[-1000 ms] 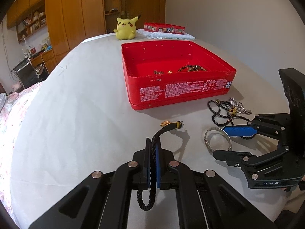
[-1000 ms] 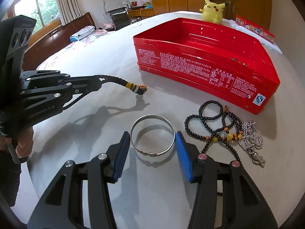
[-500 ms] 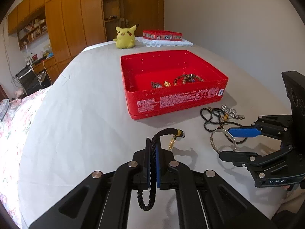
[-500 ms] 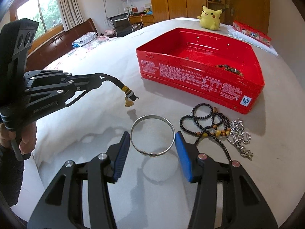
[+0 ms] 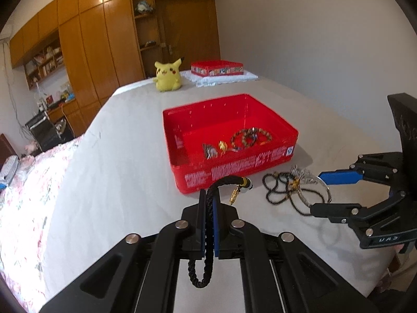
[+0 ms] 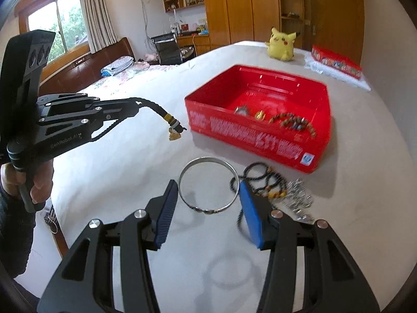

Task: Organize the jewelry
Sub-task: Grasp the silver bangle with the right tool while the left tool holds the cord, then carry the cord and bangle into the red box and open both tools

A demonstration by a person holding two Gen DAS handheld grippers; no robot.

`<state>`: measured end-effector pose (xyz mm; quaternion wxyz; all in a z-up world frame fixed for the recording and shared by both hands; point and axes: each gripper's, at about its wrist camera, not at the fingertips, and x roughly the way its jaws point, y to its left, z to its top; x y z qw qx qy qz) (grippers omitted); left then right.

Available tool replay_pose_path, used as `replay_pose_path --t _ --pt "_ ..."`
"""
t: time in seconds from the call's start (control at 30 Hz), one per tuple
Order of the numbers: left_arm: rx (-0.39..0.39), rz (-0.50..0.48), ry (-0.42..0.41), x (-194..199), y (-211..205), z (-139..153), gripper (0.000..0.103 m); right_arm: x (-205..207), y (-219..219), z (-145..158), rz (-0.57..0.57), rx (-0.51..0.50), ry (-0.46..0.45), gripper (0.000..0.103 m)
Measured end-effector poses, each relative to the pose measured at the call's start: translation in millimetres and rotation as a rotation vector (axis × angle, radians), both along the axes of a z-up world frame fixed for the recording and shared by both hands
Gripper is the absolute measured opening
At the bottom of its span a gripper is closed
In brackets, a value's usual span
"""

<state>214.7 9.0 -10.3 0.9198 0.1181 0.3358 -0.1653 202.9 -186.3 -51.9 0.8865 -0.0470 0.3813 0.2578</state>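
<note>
— What is being held by the left hand-held gripper (image 5: 208,224)?

— A black braided cord bracelet (image 5: 208,208) is being clamped between its closed blue pads. One loop is hanging down behind the pads, and the end with the gold charm (image 5: 233,196) is arching forward in the air, short of the red box (image 5: 234,172).

— And the right hand-held gripper (image 6: 208,210)?

— It is being held wide open, with nothing gripped. The silver bangle (image 6: 208,185) is lying flat on the white surface (image 6: 130,172) between the two blue pads; whether either pad is touching it cannot be told.

— Where is the remaining jewelry lying?

— A black bead necklace (image 6: 256,180) and a silver chain (image 6: 297,193) are lying tangled just beside the right pad, in front of the box. Inside the box, a brown bead bracelet (image 5: 250,137) and two small pieces are being kept near the front wall.
</note>
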Motion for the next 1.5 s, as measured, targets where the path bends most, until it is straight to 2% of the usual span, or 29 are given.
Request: replay_pose_path --t 0.27,0.57,0.73,0.9,1.2,1.5 --pt "0.029 -0.037 -0.044 11 -18 20 0.004 13 -14 26 0.002 -0.024 -0.045 0.048" --pt "0.039 -0.064 -0.072 37 -36 37 0.004 49 -30 53 -0.015 -0.013 -0.067 0.048" --pt "0.033 -0.061 -0.073 62 -41 45 0.004 79 -34 59 -0.021 -0.015 -0.046 0.048" --pt "0.042 -0.053 -0.062 92 -47 46 0.004 115 -33 52 -0.03 -0.023 -0.001 0.048" --pt "0.048 -0.048 0.034 149 -64 17 0.004 175 -27 27 -0.057 -0.06 0.068 0.048" --pt "0.048 -0.034 0.174 196 -75 -46 0.004 220 -19 -24 -0.085 -0.127 0.16 0.048"
